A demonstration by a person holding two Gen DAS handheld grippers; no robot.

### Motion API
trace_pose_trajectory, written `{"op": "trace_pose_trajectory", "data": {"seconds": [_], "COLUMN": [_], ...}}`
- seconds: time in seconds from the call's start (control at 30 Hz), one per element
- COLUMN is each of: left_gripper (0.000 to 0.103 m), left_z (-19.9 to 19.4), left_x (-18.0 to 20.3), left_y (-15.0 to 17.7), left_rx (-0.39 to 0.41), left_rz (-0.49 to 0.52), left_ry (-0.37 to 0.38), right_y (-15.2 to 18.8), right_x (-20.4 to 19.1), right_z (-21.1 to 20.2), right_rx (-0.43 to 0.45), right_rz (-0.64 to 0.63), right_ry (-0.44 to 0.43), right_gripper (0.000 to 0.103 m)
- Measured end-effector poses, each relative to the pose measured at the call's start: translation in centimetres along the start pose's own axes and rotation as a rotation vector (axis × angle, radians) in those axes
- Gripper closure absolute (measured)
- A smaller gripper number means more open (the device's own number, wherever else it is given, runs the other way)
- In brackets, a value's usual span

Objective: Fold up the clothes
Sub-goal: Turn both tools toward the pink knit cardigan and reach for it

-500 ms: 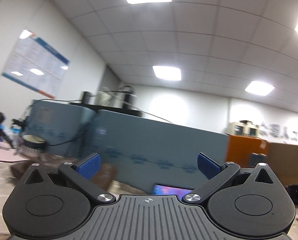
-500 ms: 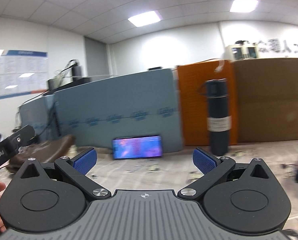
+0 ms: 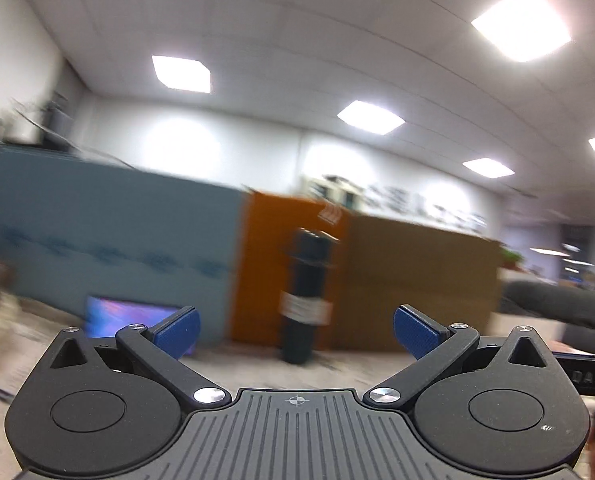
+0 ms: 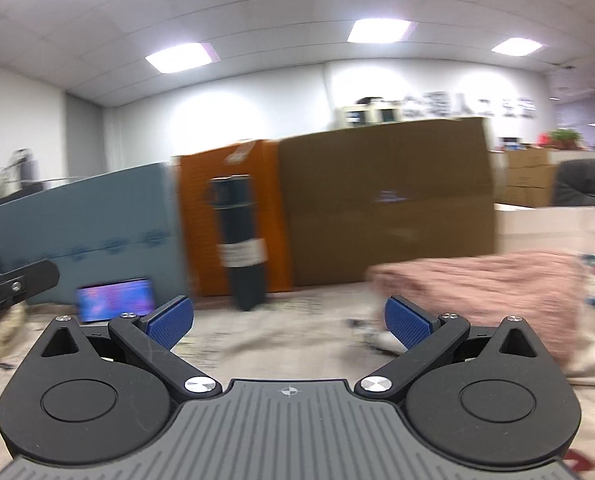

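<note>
Lying heaped on the counter (image 4: 281, 332), right of the dark bottle (image 4: 241, 240): a pink fuzzy garment (image 4: 481, 296), shaggy in texture, bunched rather than flat, blurred. Sitting just beyond the right tongs' (image 4: 288, 322) right-hand blue pad (image 4: 407, 326). Showing only in the right wrist view.

Standing wide apart and gripping nothing: right tongs. Likewise spread wide and gripping nothing: left tongs (image 3: 296, 332).

Covering the counter: a pale printed sheet, pattern smeared. Rising behind the bottle: an orange panel (image 4: 233, 216); right of the bottle, a brown cardboard box (image 4: 385, 200); left of it, a grey-blue board (image 4: 89, 220) and a glowing phone screen (image 4: 115, 298). Glowing overhead: ceiling light panels (image 4: 379, 31).

Wrapping the bottle: a white label (image 4: 243, 254), print unreadable. Running along the far wall above the box: characters too blurred to read.
</note>
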State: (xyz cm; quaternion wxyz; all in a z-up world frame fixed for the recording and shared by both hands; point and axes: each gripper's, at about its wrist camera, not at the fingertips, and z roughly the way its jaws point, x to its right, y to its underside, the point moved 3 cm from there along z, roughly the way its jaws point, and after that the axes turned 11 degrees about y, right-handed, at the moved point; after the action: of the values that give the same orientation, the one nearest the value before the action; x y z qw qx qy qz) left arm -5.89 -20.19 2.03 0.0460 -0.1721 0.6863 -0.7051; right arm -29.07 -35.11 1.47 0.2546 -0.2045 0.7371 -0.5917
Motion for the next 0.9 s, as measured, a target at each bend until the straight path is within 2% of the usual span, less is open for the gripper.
{"op": "trace_pose_trajectory", "data": {"seconds": [0.1, 0.27, 0.33, 0.43, 0.53, 0.7, 0.83, 0.9], "left_gripper": [0.000, 0.000, 0.000, 0.000, 0.001, 0.001, 0.001, 0.001], "left_z": [4.1, 11.6, 14.3, 18.1, 20.5, 23.4, 26.6, 28.1], "left_x": [0.7, 2.6, 2.8, 2.4, 2.0, 2.3, 3.7, 5.0], "left_y": [0.5, 2.6, 3.6, 5.0, 6.2, 6.6, 7.8, 8.3], "left_rx": [-0.101, -0.245, -0.280, -0.323, -0.333, -0.334, -0.390, -0.449], "left_rz": [-0.126, -0.428, -0.565, -0.764, -0.893, -0.904, -0.880, -0.860], "left_ry": [0.156, 0.364, 0.423, 0.487, 0.498, 0.493, 0.496, 0.505], "right_y": [0.0, -1.3, -1.8, -1.8, -1.2, 0.8, 1.4, 1.5], "right_x": [4.5, 12.4, 15.1, 17.7, 19.2, 19.9, 19.9, 19.6], "right_z": [0.4, 1.8, 2.7, 4.9, 7.2, 9.6, 9.8, 9.8], "right_rx": [0.001, -0.021, -0.050, -0.119, -0.179, -0.233, -0.242, -0.234], "right_rz": [0.048, 0.225, 0.297, 0.374, 0.437, 0.499, 0.500, 0.491], "right_ry": [0.110, 0.276, 0.307, 0.304, 0.307, 0.275, 0.275, 0.279], "right_gripper": [0.000, 0.000, 0.000, 0.000, 0.002, 0.003, 0.004, 0.005]}}
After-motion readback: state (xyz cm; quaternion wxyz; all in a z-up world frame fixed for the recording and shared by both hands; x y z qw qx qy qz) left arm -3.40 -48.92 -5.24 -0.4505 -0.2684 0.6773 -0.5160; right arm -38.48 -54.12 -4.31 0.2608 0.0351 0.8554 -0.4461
